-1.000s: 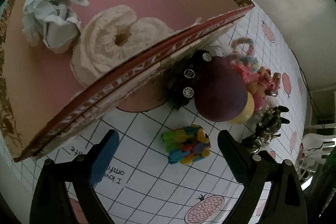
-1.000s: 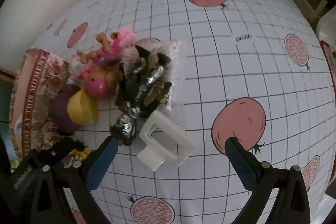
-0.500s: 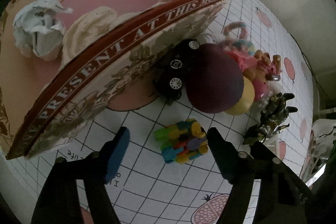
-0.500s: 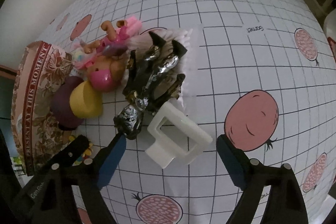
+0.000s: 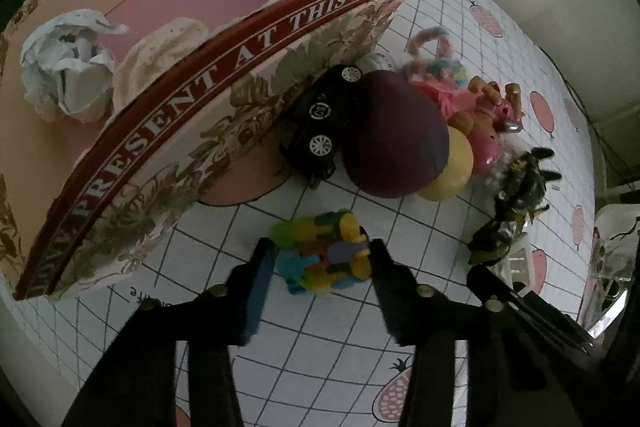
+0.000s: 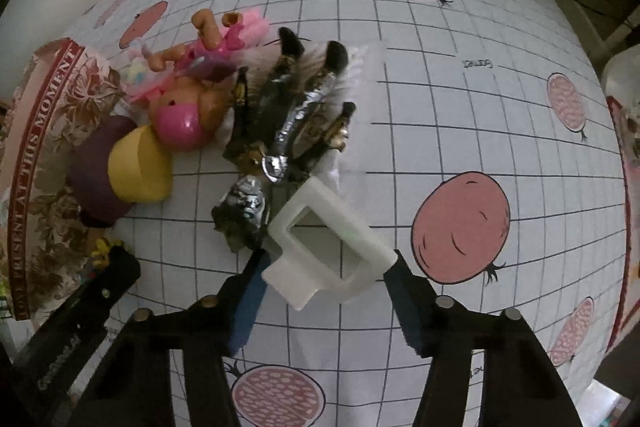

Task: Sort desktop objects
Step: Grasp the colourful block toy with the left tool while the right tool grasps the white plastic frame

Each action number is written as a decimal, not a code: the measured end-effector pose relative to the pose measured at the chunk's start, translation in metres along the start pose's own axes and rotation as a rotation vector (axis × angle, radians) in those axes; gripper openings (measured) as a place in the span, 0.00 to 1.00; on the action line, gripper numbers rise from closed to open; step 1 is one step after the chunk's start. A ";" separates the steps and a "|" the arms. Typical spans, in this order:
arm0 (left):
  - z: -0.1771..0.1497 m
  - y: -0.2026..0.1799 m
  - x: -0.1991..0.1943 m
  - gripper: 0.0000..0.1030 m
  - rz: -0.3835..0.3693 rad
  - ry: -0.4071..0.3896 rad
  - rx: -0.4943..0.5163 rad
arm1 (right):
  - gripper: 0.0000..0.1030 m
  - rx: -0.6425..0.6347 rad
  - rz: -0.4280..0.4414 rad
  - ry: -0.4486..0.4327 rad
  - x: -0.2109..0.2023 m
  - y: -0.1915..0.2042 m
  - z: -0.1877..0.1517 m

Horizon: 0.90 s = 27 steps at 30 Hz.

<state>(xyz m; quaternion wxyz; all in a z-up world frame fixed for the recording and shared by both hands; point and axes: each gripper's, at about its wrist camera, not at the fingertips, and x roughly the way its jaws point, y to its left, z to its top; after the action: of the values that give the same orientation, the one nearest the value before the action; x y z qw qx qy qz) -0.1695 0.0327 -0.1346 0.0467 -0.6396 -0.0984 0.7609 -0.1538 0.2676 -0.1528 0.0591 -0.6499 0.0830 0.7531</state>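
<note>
A many-coloured block toy (image 5: 320, 251) lies on the checked tablecloth, in front of the flowered box (image 5: 224, 75). My left gripper (image 5: 320, 257) points down over it, its jaws closing, both pads touching the toy's sides. In the right wrist view a white plastic frame (image 6: 340, 219) lies on the cloth beside black and silver wrappers (image 6: 296, 115). My right gripper (image 6: 326, 263) straddles the frame, jaws closing, pads meeting its two corners.
The box holds crumpled paper (image 5: 66, 67) and a cream cloth roll (image 5: 160, 59). Against its wall are a black toy car (image 5: 320, 119), a purple ball (image 5: 392, 139), a yellow half-shell (image 5: 448, 167) and a pink doll (image 6: 180, 119). The two grippers work close together.
Both grippers have narrowed from wide open onto their objects. The left view has tipped, showing more of the box's outer wall. The toy and the frame have stayed in place.
</note>
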 end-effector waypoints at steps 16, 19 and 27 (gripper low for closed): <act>-0.005 0.007 -0.003 0.45 -0.110 0.063 -0.068 | 0.50 0.142 0.130 -0.016 -0.014 -0.035 -0.006; -0.006 0.013 -0.004 0.45 -0.134 0.076 -0.090 | 0.49 0.171 0.150 -0.022 -0.016 -0.040 -0.006; -0.009 0.026 -0.004 0.45 -0.195 0.113 -0.139 | 0.46 0.200 0.185 -0.044 -0.026 -0.051 -0.007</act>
<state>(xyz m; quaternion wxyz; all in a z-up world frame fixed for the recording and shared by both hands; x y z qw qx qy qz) -0.1589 0.0076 -0.1378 0.0815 -0.6707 -0.2097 0.7068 -0.1329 0.3165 -0.1301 0.0559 -0.6139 0.2159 0.7573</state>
